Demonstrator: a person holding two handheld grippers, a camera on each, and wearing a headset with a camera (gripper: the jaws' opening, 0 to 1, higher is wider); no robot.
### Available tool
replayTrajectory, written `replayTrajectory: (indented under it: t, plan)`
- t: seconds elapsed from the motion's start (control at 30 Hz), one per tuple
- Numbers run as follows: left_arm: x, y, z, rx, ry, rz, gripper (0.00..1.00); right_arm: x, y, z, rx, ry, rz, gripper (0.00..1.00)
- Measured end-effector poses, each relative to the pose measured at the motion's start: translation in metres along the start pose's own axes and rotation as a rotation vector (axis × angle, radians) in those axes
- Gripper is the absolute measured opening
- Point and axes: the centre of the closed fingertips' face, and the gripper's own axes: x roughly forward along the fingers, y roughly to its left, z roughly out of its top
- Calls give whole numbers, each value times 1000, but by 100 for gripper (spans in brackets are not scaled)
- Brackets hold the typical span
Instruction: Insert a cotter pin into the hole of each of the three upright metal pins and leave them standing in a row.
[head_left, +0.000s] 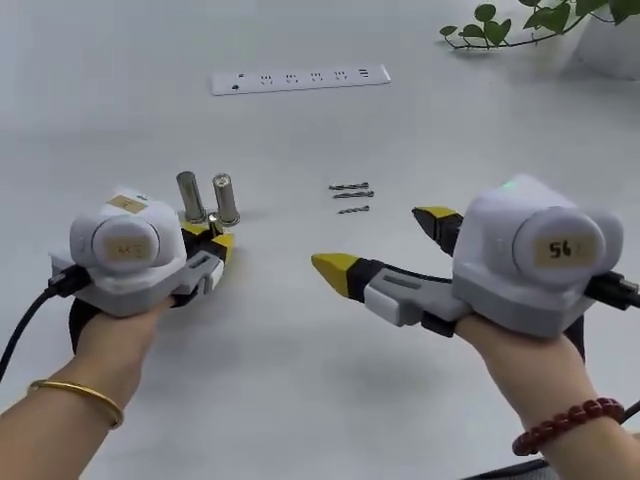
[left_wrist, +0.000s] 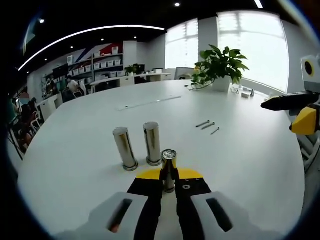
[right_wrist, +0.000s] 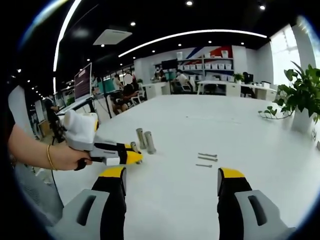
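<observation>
Sticker on the right gripper (head_left: 378, 238) housing reads "56", and anything after that is too blurred to read; the tan sticker on the left gripper (head_left: 215, 240) is not legible. Power strip (head_left: 300, 78) lies at the far side of the white table (head_left: 300, 400), with no readable print. Two metal pins (left_wrist: 123, 147) stand upright side by side, just apart: polished silver cylinders, each with a wider flange at the foot. In the head view the right-hand one shows a small dark mark near its top. Third metal pin (left_wrist: 169, 167), same look, is upright and clamped between the left gripper's yellow-tipped black jaws, just in front of the other two; cannot tell if its foot touches the table. Right gripper's jaws are spread wide with nothing between them, held over bare table, well apart from the pins. Three cotter pins (head_left: 352, 196), thin and grey, lie parallel on the table, one behind the other, to the right of the standing pins and beyond the right gripper's tips. Gold bangle (head_left: 78, 395) is on the left wrist, red bead bracelet (head_left: 565, 425) on the right. Potted plant (head_left: 520, 20) sits at the far right corner.
</observation>
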Motion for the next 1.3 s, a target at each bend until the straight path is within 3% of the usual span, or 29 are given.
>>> replayTrajectory:
  t: [0.23,0.8,1.3]
  plan:
    - [-3,-13,0,-32,-4,3,6,-4,1,-1,-5,4,1,71]
    - [-11,-33,-9,-32,8,-7,6,-15,-3,-3,-8,4,-11,69]
    - [-13,-36,-11,11,10,-15,6,-17,-5,-11,11,28,-8,67]
